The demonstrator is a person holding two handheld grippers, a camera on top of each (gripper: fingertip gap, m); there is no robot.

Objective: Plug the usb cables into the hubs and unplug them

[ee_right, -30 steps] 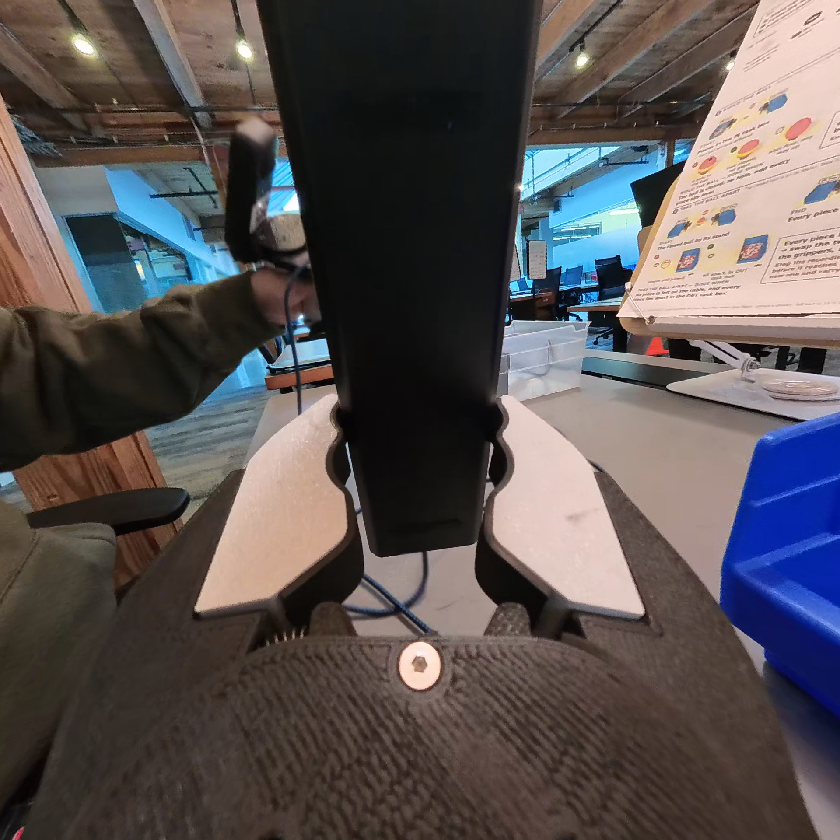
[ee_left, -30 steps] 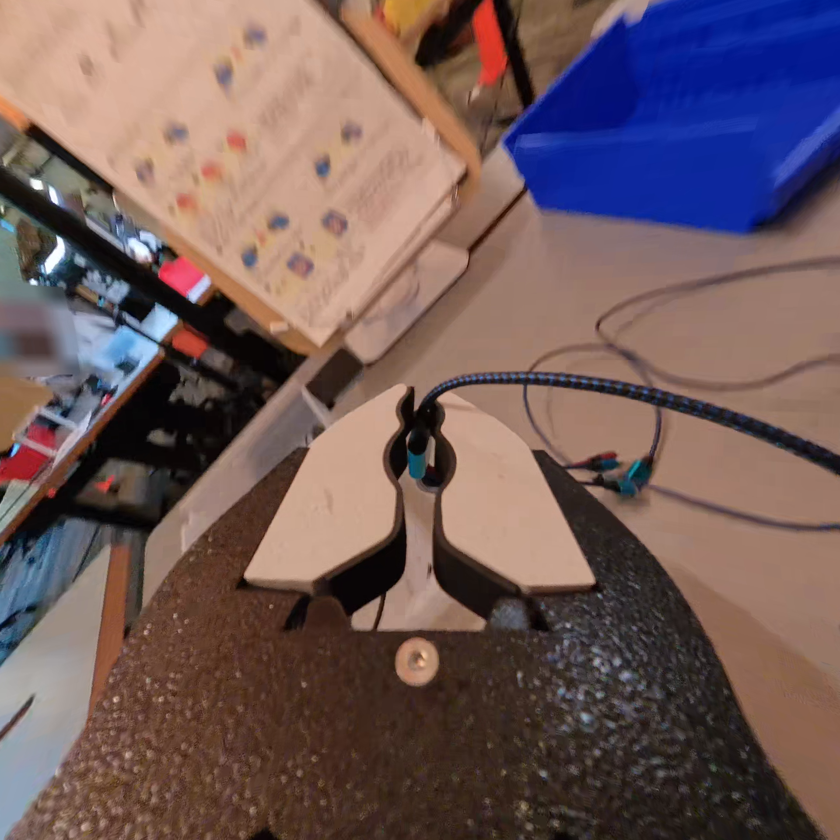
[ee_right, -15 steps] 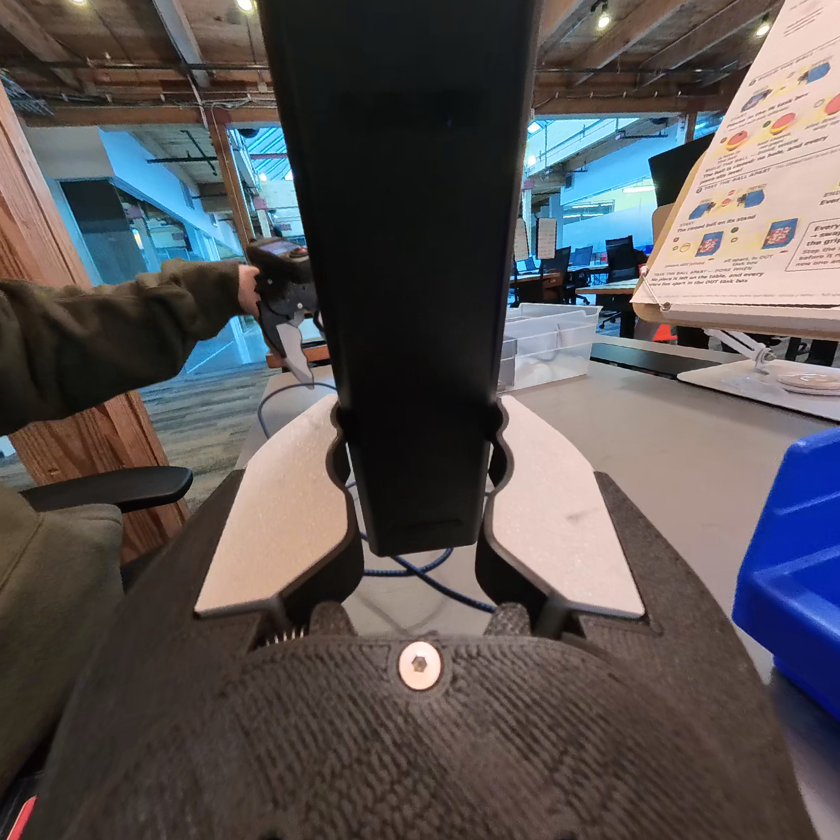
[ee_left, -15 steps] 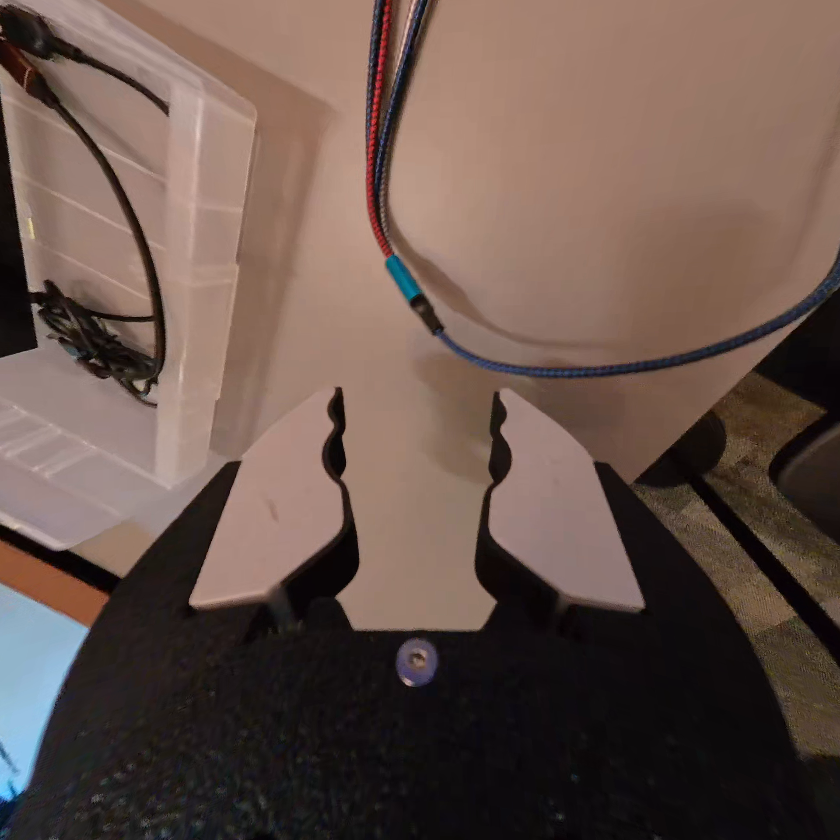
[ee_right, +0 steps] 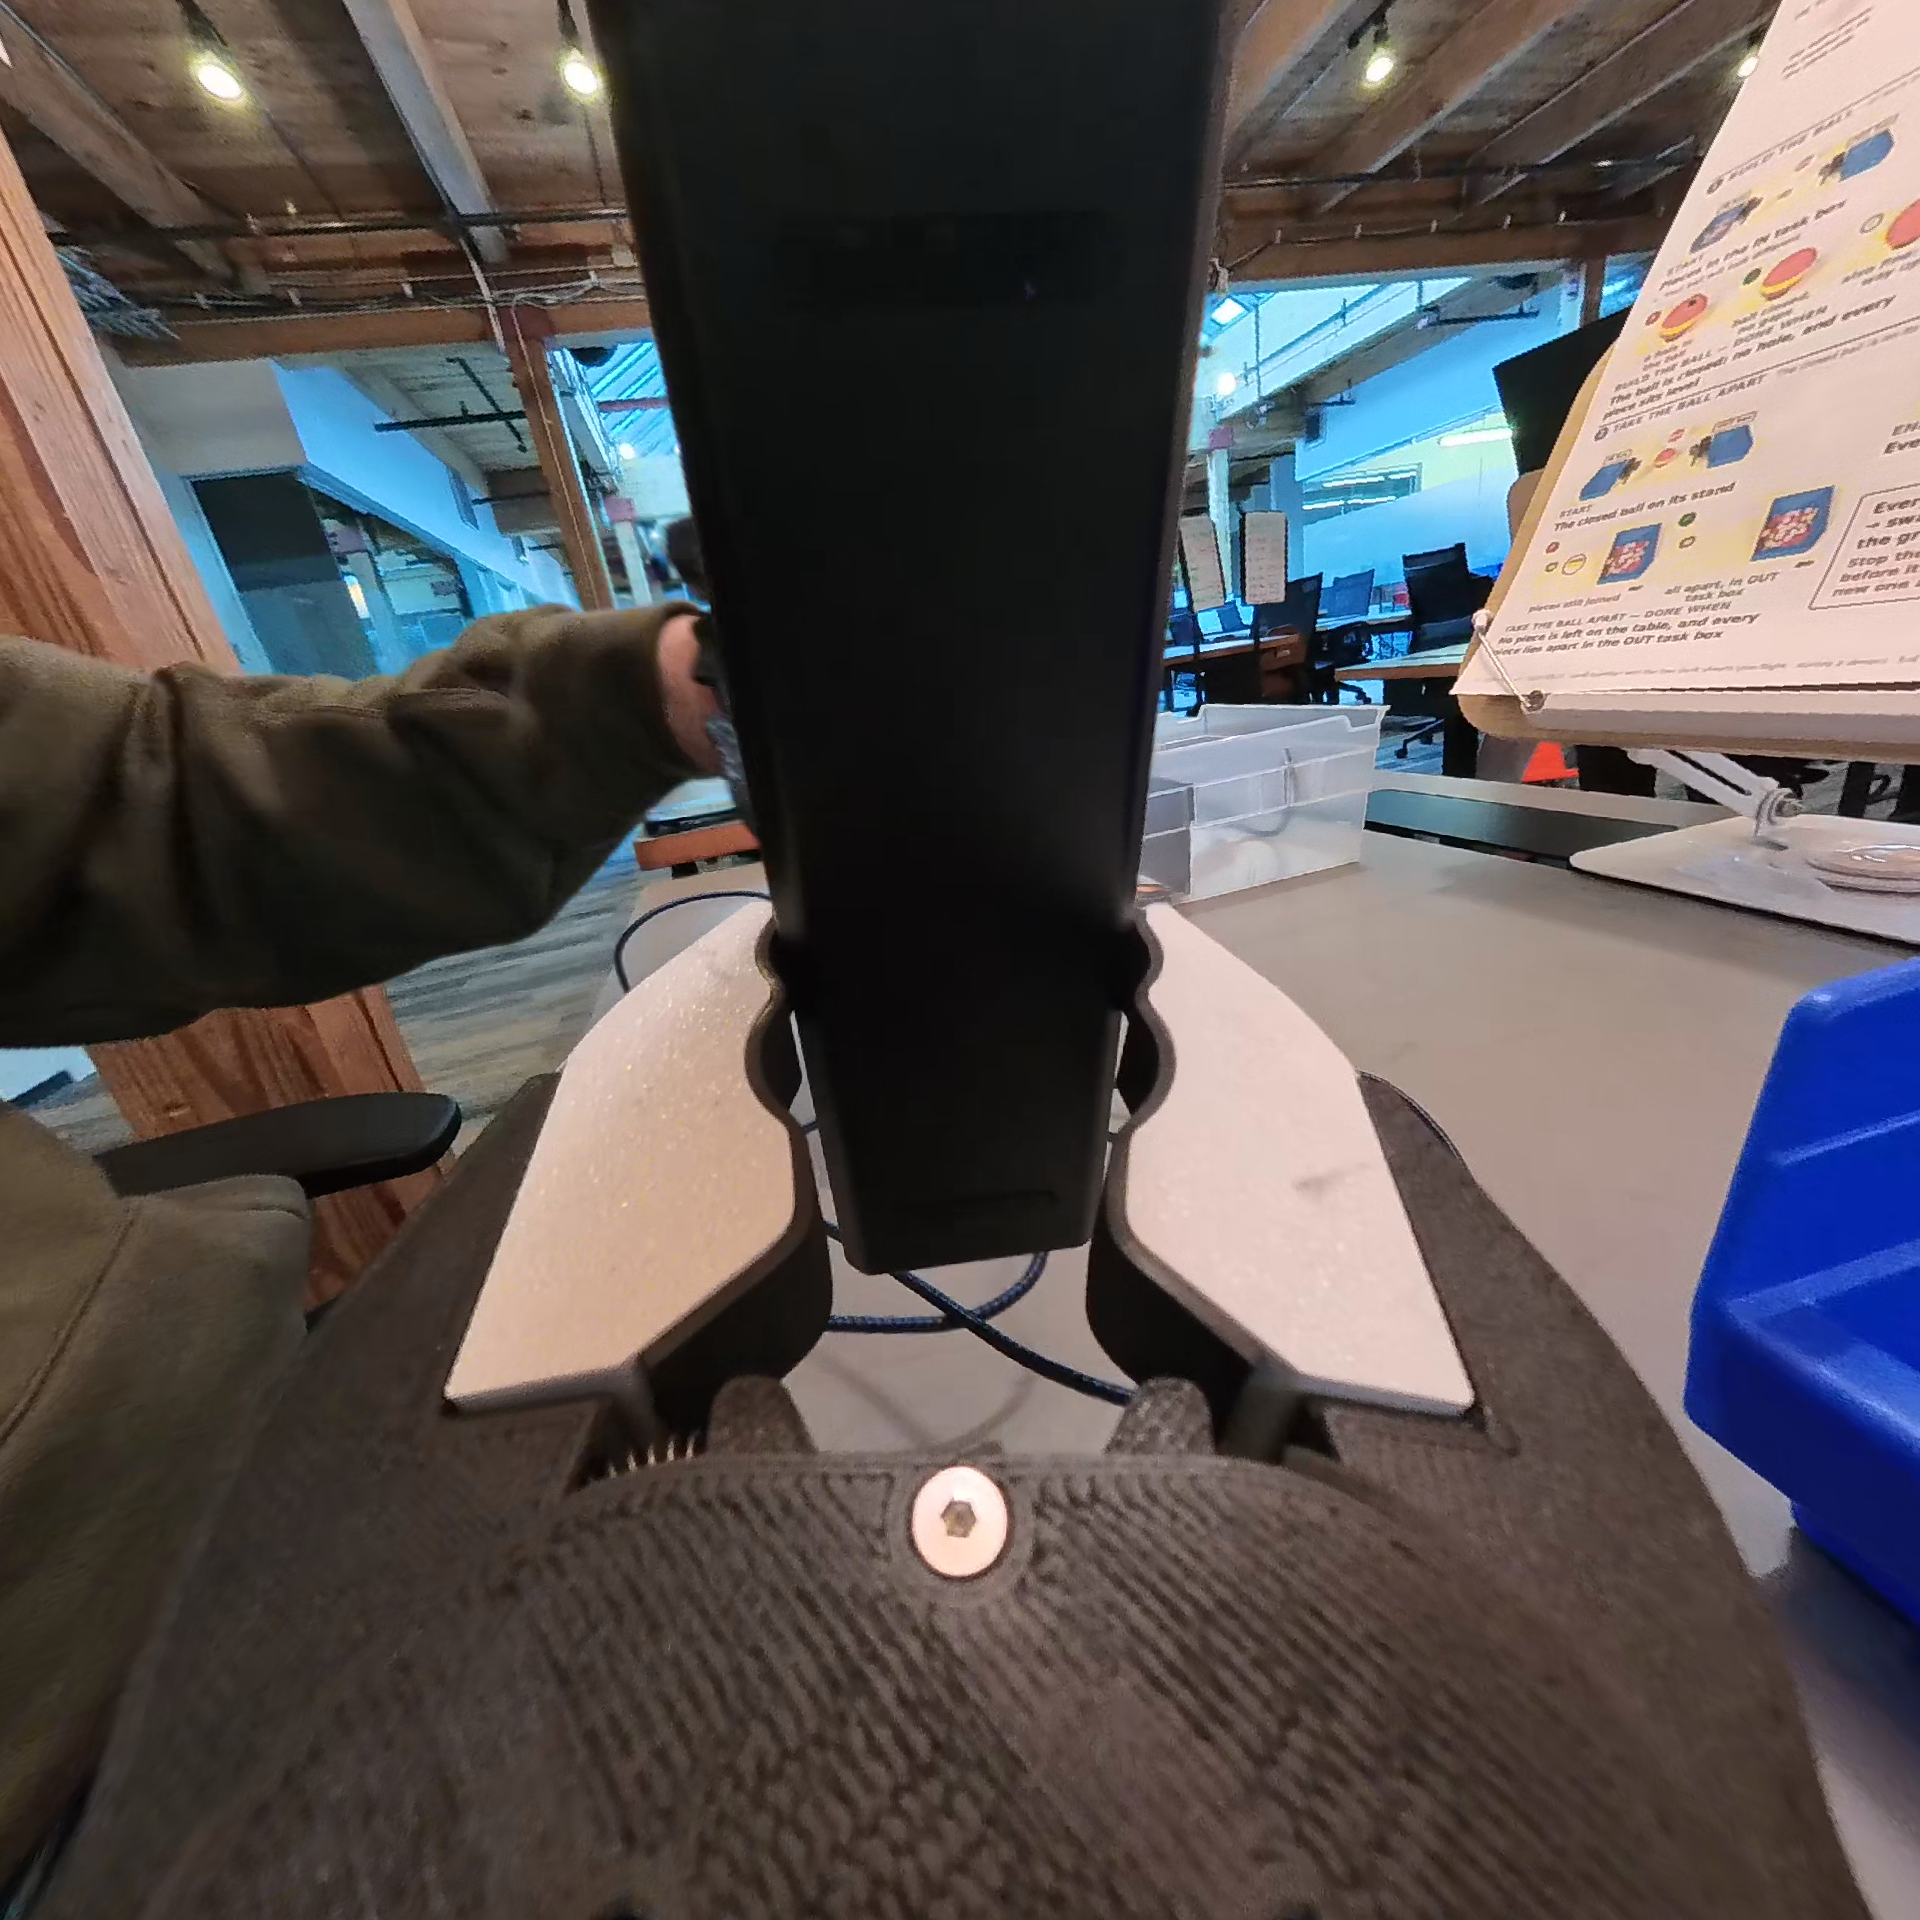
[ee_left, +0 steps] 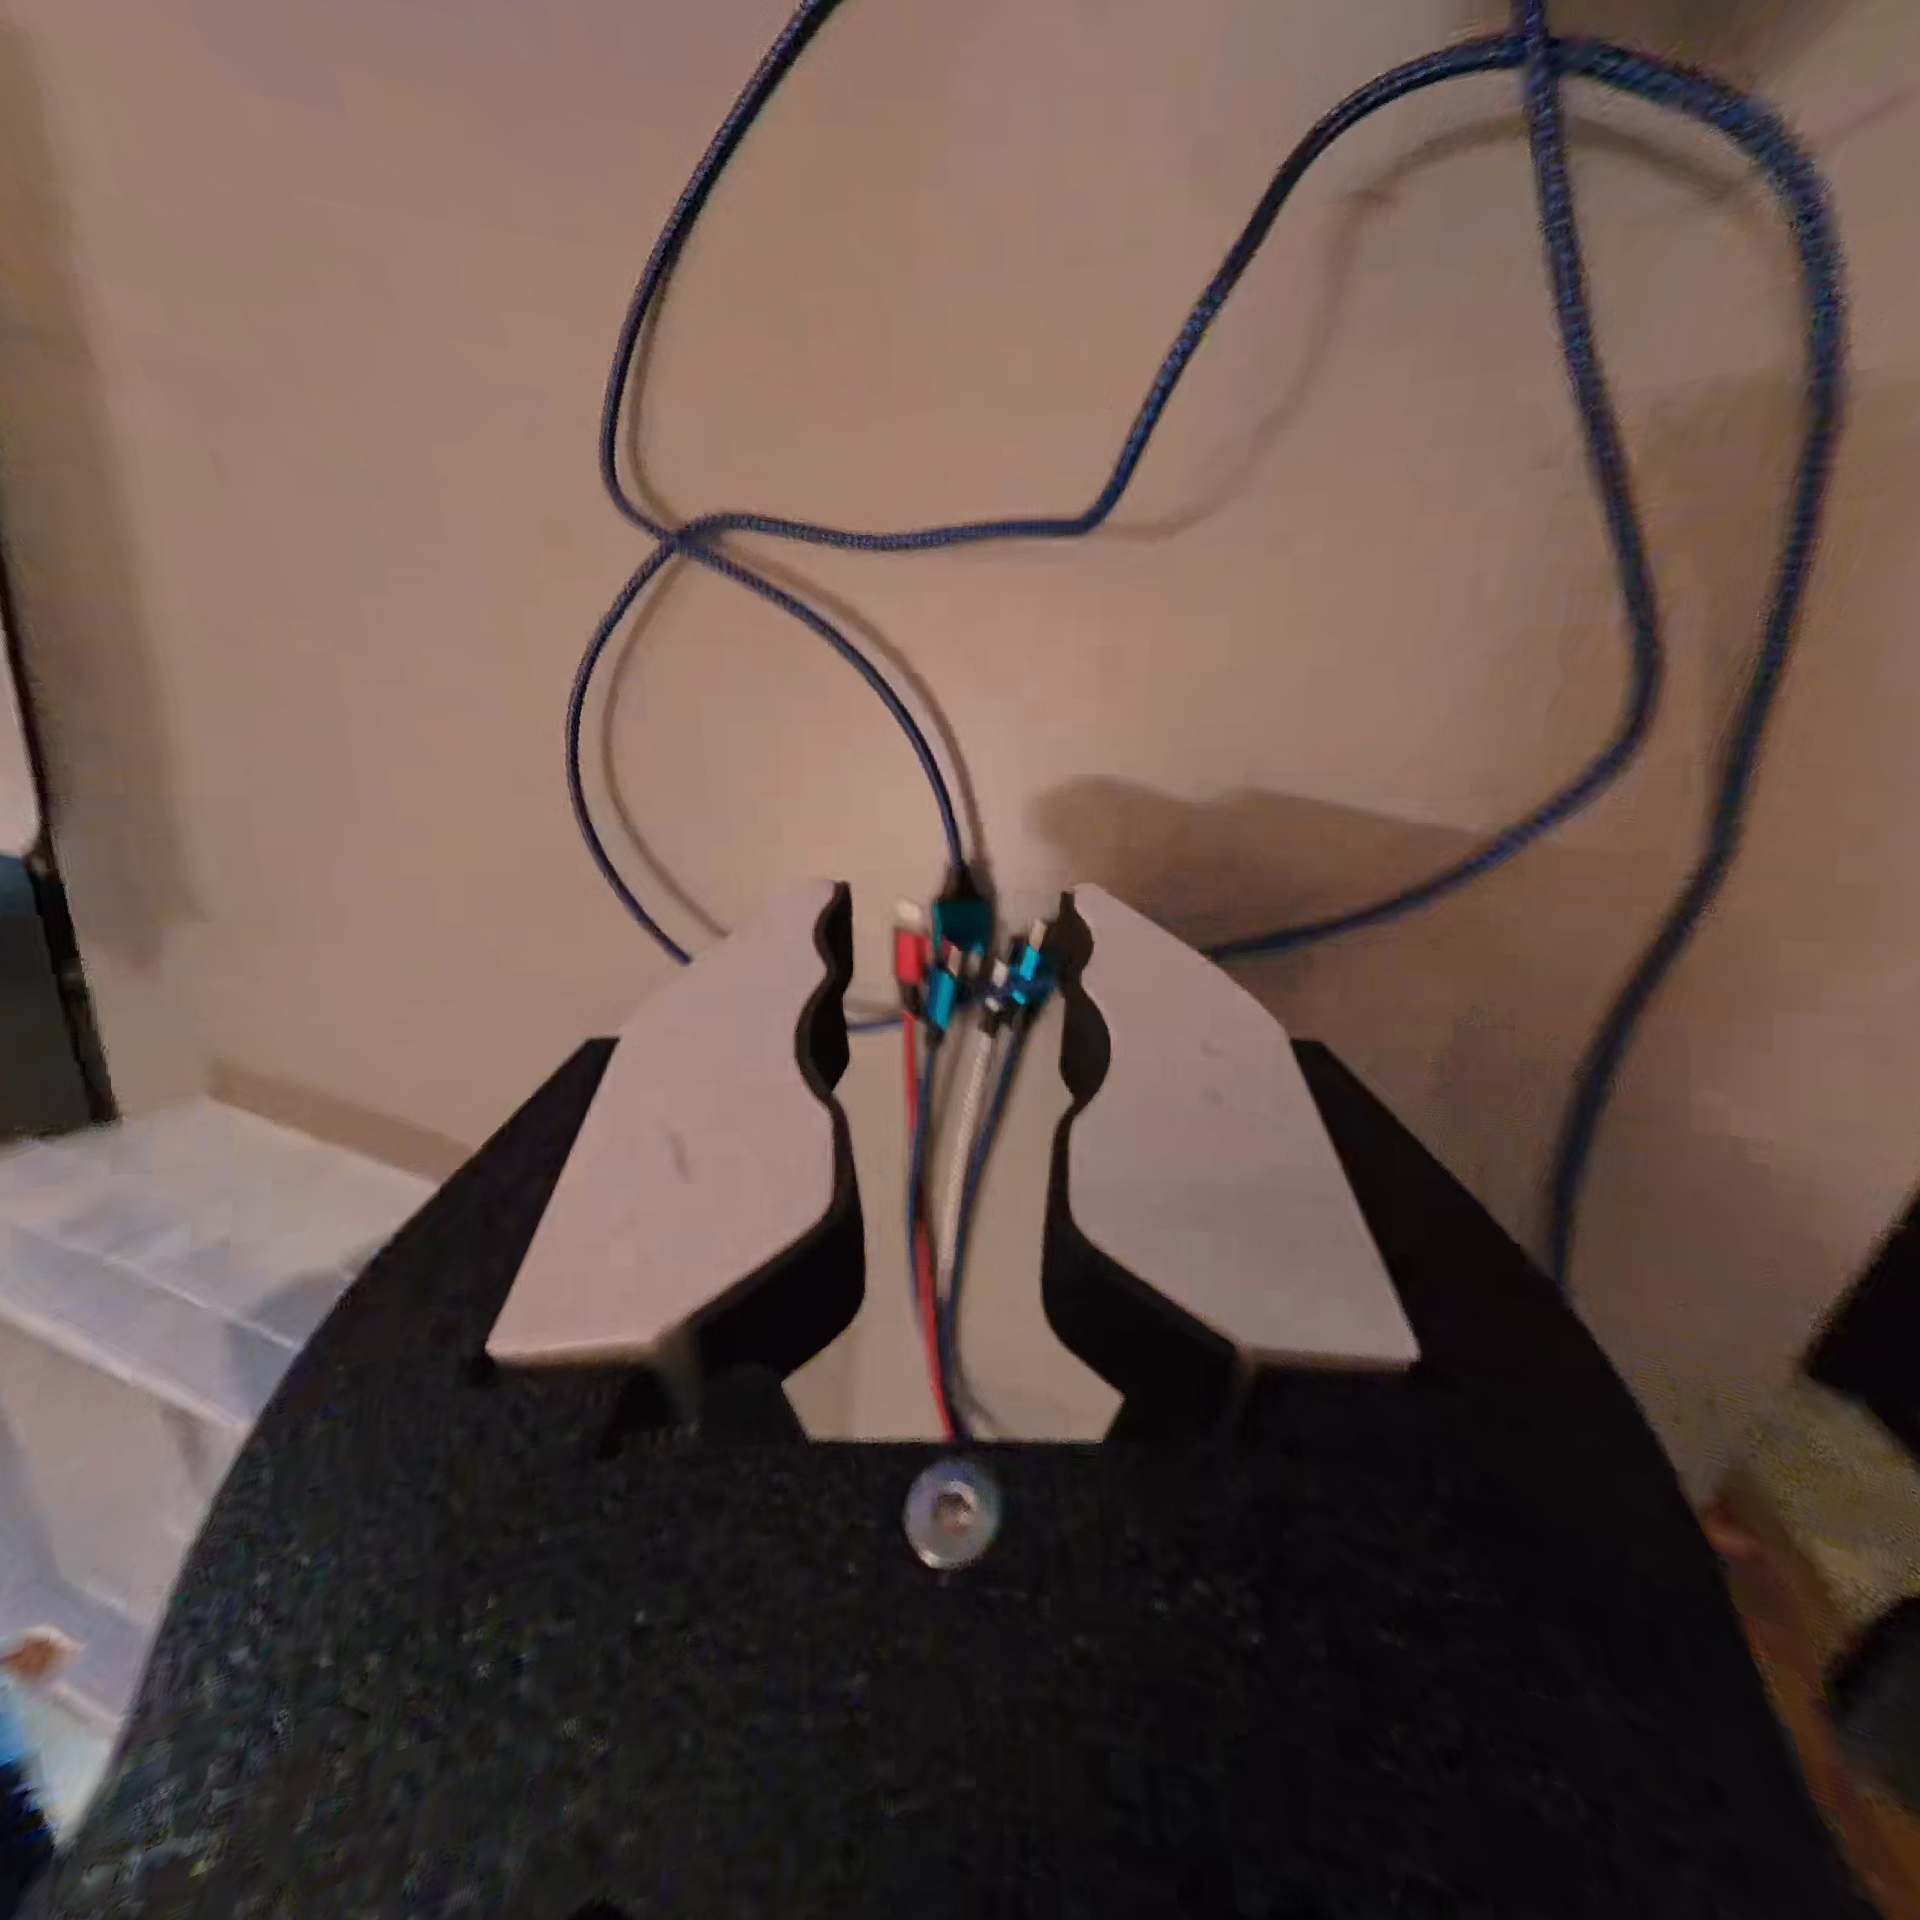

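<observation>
Fingers [ee_left: 727, 1122] of the left gripper [ee_left: 951, 925] gape around a bunch of teal and red braided-cable plugs [ee_left: 961, 966] on the beige desk [ee_left: 1299, 644] — closing could pinch several together — while the right gripper [ee_right: 951, 971] clamps the tall black hub [ee_right: 925, 623] upright.

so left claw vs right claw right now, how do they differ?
The left claw is open and grips nothing; the right claw is shut on the black hub. The left claw points down at the cable connectors on the table; the right claw faces level across the room. Both have pale fingers.
</observation>
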